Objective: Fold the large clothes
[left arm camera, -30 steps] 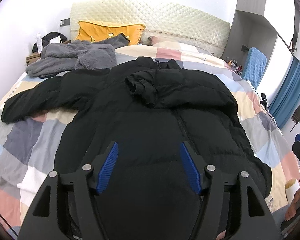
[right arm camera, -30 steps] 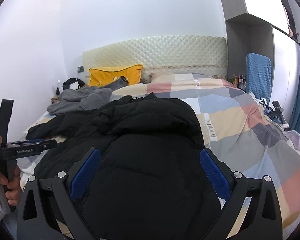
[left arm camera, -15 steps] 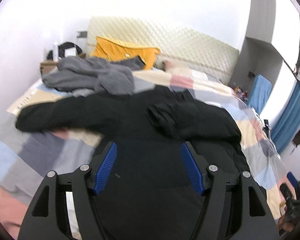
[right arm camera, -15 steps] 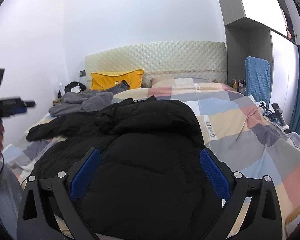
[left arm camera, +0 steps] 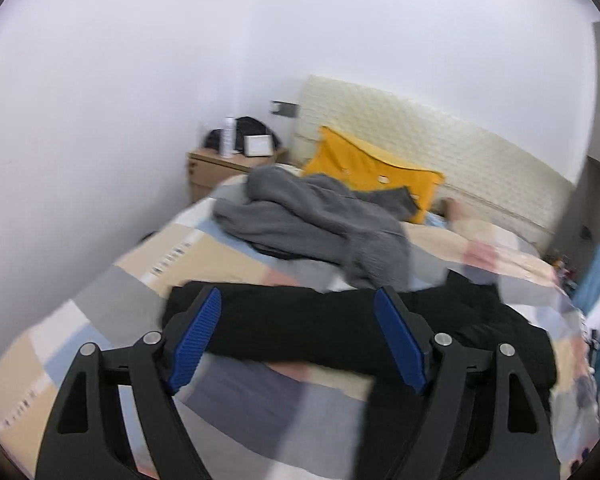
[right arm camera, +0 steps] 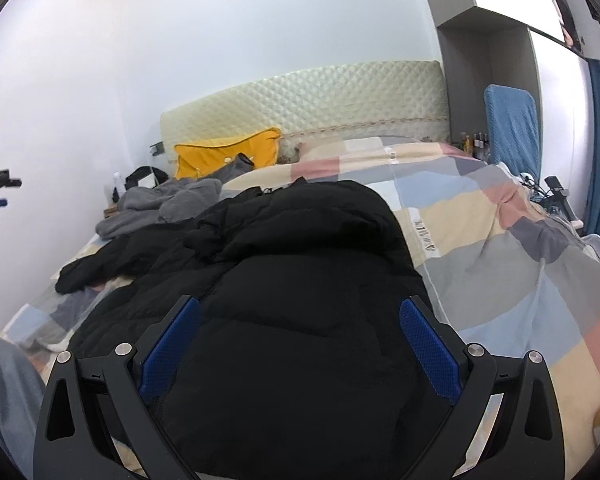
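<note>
Black padded jacket (right arm camera: 300, 312): lies spread on the bed (right arm camera: 500, 248), over a checked quilt of beige, grey, pink and pale blue. One sleeve is folded across the chest; the other sleeve (left arm camera: 300, 320) stretches flat across the quilt toward the wall side.

Left gripper (left arm camera: 298, 344): fingers spread wide, blue pads (left arm camera: 196, 340) facing each other. The jaws have just been opening further. The outstretched sleeve appears between them in the left wrist view, but the pads press on nothing. That view is blurred. In the right wrist view the gripper shows only as a small dark shape at the left edge.

Right gripper (right arm camera: 298, 352): fingers wide apart above the jacket's lower body, nothing held.

Grey fleece garment (left arm camera: 320, 220): heaped near the head of the bed, beyond the sleeve, apart from the jacket.

Yellow pillow (left arm camera: 372, 172): leaning against the cream quilted headboard (right arm camera: 320, 96).

Wooden nightstand (left arm camera: 216, 168): in the corner beside the bed, carrying a white bottle, a dark bag and a small white frame.

Blue cloth-covered item (right arm camera: 510, 128): upright at the far side of the bed, beside small bottles.

Person: a leg in pale jeans (right arm camera: 4, 384) at the lower left of the right wrist view.
</note>
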